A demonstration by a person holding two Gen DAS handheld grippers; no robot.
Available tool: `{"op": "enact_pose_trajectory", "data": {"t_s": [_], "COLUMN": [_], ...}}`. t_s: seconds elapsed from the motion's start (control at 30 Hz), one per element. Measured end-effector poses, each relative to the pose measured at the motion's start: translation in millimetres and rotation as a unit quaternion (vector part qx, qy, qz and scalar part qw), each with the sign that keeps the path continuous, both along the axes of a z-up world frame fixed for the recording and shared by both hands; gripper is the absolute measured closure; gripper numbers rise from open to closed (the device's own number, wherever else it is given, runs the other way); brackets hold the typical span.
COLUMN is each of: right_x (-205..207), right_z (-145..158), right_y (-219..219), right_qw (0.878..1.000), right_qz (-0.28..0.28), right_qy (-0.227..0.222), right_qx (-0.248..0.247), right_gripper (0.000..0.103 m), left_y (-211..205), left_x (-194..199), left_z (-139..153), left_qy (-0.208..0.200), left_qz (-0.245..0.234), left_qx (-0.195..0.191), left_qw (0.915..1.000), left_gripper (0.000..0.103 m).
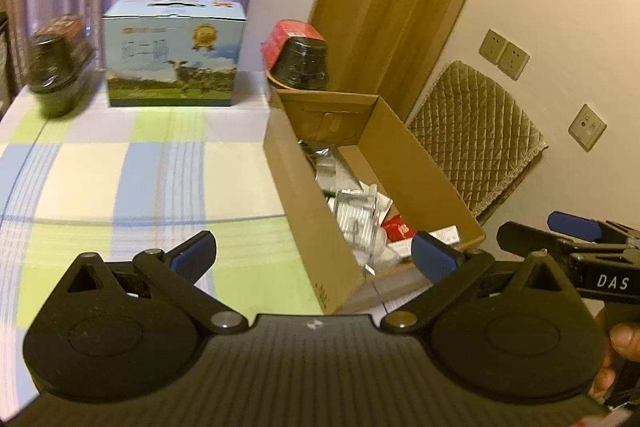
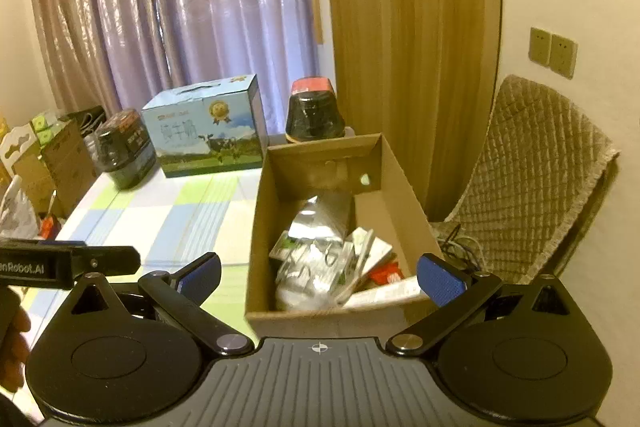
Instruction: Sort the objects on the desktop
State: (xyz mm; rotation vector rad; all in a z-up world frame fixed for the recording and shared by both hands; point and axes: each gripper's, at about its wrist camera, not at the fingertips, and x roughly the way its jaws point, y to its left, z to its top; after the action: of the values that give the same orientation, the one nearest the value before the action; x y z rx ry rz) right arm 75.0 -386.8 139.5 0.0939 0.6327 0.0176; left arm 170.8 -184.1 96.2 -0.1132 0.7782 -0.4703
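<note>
Both claws are held wide and empty: the left gripper (image 1: pixel 314 253) and right gripper (image 2: pixel 318 277). The cardboard box (image 2: pixel 256 223), filled with sorted items, lies straight ahead at the table's right edge, nearer the right gripper.

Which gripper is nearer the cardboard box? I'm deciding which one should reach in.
Right. The right gripper hangs open directly in front of the cardboard box, jaws straddling its near end. The left gripper is also open but offset to the box's left, over the checked tablecloth.
</note>
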Motion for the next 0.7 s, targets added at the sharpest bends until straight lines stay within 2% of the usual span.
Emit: {"op": "enact_pose_trajectory", "data": {"t_s": [0.13,0.4,0.7], "right_x": [-25,-71,-109], "right_z": [1,-6,-13], "right_y": [10,15,16], "right_qw": [1.000,0.999,0.998], "right_qz": [-0.009,-0.033,-0.055], "right_qy": [0.001,0.012,0.024], "right_qx": [-0.008,-0.010,0.007], "right_gripper": [0.002,0.002,0.002], "left_y": [12,20,19], "left_x": [-33,-88,-113], "left_z": [2,0,-21], "left_qy": [0.002,-0.007,0.018], "left_qz": [0.003,0.015,0.005], "left_qx": [-0.007,0.021,0.022], "left_qw": [1.0000,0.9997,0.9996], "left_gripper": [0.001,0.001,0.001]}}
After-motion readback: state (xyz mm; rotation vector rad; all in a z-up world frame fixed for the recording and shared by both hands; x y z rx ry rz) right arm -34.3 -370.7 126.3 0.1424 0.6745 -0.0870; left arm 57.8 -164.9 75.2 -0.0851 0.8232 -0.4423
